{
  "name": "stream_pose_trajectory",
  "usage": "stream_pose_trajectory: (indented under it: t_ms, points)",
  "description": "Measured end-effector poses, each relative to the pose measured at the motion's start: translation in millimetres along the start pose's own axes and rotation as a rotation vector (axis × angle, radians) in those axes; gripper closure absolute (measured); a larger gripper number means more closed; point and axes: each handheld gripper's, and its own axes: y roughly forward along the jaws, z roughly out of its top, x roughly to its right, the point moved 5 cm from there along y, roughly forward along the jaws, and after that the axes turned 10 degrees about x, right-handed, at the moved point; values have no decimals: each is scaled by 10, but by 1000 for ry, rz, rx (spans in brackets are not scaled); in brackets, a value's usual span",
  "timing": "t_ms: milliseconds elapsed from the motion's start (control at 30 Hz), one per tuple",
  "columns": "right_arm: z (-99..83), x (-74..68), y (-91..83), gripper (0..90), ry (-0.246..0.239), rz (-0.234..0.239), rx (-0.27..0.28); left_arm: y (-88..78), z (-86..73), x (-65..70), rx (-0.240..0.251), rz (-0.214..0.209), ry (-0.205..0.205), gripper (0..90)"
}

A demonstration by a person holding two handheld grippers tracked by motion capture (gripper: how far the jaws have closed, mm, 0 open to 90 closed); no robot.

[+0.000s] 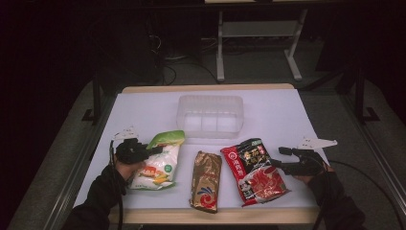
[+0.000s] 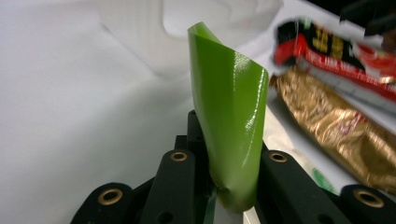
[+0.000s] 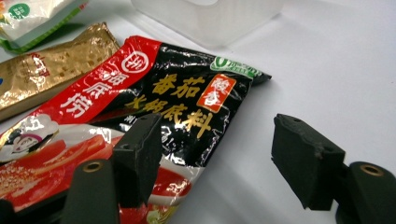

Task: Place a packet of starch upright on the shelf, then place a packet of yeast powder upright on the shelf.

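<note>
High view, green bag (image 1: 158, 165): flat on the bench at left, green top edge curled up.
Left tool (image 1: 152, 150): pinching that green edge, jaws pressed on the film.
Right tool (image 1: 281, 159): spread, jaws astride the red-black bag's (image 1: 253, 170) right edge, nothing gripped.
Gold pack (image 1: 206, 180): between the two bags.
Bin (image 1: 209, 115): clear, beyond the row, looks empty.
Step, judged: first pick, probably packing into the bin.
Next move calls for: lifting without the thin film slipping, clearing the bin's near wall.

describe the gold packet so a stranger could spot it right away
On the white table, three packets lie in a row in front of the clear tub. The gold packet is the middle one: narrow, shiny gold foil, between a green-and-white bag and a red-and-black pouch.
</note>
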Motion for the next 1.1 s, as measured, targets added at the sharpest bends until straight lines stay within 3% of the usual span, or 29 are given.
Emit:
stream_pose_trajectory:
  t_ms: [167, 267, 333, 367, 433, 467, 633, 867, 1100]
  points:
    - [25, 4, 14, 329, -4, 1, 10, -180, 166, 63, 112, 37, -2, 822]
    - [30, 17, 11, 330, 0, -5, 13, -232, 231, 128, 152, 57, 1, 827]
    - [36, 21, 6, 332, 1, -5, 15, -248, 259, 163, 163, 39, -2, 833]
    - [41, 23, 3, 333, -2, -6, 17, -265, 274, 174, 172, 60, 5, 834]
    - [47, 26, -2, 334, 0, -7, 20, -298, 308, 188, 185, 50, -10, 836]
    - [49, 31, -2, 334, 1, -8, 22, -319, 326, 192, 204, 71, -13, 837]
    - [51, 55, -8, 334, 6, -15, 30, -412, 426, 213, 260, 72, -49, 838]
    - [81, 59, -43, 344, 5, -34, 54, -479, 520, 205, 336, 136, -102, 837]
    - [100, 71, -37, 346, 8, -38, 66, -500, 616, 213, 402, 157, -101, 837]
